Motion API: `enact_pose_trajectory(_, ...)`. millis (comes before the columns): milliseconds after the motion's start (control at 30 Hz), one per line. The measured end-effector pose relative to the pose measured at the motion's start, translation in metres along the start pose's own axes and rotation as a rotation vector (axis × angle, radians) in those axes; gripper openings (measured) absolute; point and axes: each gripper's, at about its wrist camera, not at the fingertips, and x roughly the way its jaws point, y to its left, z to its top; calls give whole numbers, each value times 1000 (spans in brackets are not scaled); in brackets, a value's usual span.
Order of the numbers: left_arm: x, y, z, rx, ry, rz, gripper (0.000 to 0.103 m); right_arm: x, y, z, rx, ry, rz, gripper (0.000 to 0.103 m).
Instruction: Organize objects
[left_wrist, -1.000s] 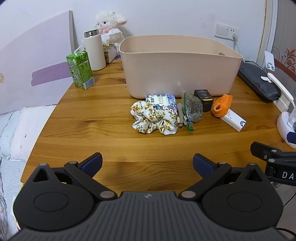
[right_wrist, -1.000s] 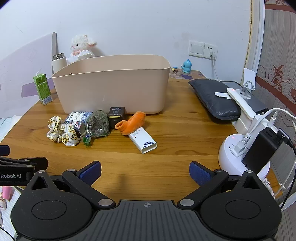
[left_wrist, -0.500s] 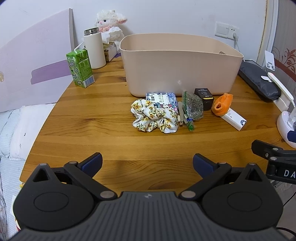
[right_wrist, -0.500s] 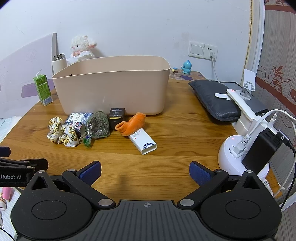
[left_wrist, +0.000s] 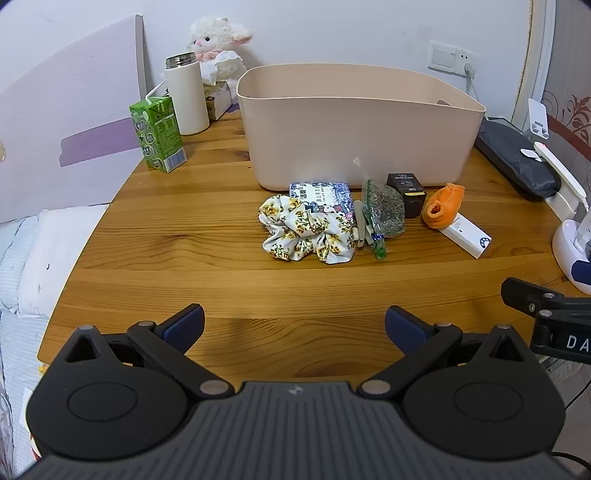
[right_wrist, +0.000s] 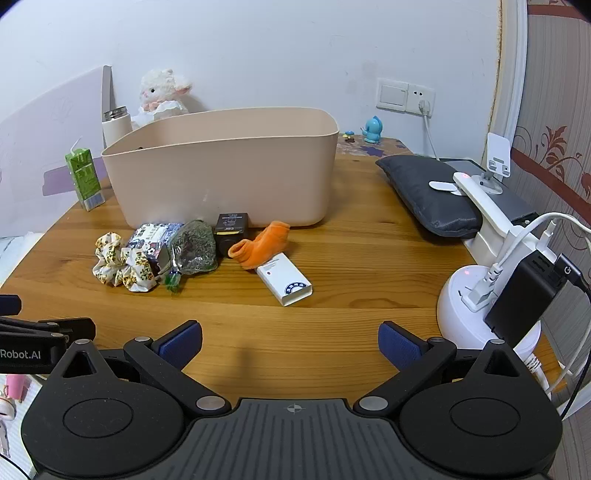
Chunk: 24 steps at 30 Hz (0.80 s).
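Note:
A beige bin (left_wrist: 354, 125) (right_wrist: 229, 173) stands on the wooden table (left_wrist: 184, 243). In front of it lie a floral scrunchie (left_wrist: 304, 230) (right_wrist: 122, 264), a patterned packet (left_wrist: 321, 194) (right_wrist: 153, 238), a bag of dried herbs (left_wrist: 384, 210) (right_wrist: 194, 247), a small black box (left_wrist: 406, 188) (right_wrist: 231, 230), an orange sock (left_wrist: 443, 205) (right_wrist: 262, 249) and a white box (left_wrist: 467, 236) (right_wrist: 284, 278). My left gripper (left_wrist: 294, 325) is open and empty, well short of them near the front edge. My right gripper (right_wrist: 290, 341) is open and empty, also short of them.
A green carton (left_wrist: 157, 138), a white flask (left_wrist: 186, 96) and a plush lamb (left_wrist: 218, 44) stand at the back left. A dark pouch (right_wrist: 428, 195), a white stand with cables (right_wrist: 491, 295) and a blue figurine (right_wrist: 372, 129) are on the right. A bed lies beyond the table's left edge.
Both grippers stay open. The views have shifted slightly, with the objects a little higher in the frame.

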Motion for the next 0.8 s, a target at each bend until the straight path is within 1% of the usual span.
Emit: enact_pose_trajectory(800,3,2,4,-1,-2,0,103,4,-1,5,1,3,4,103)
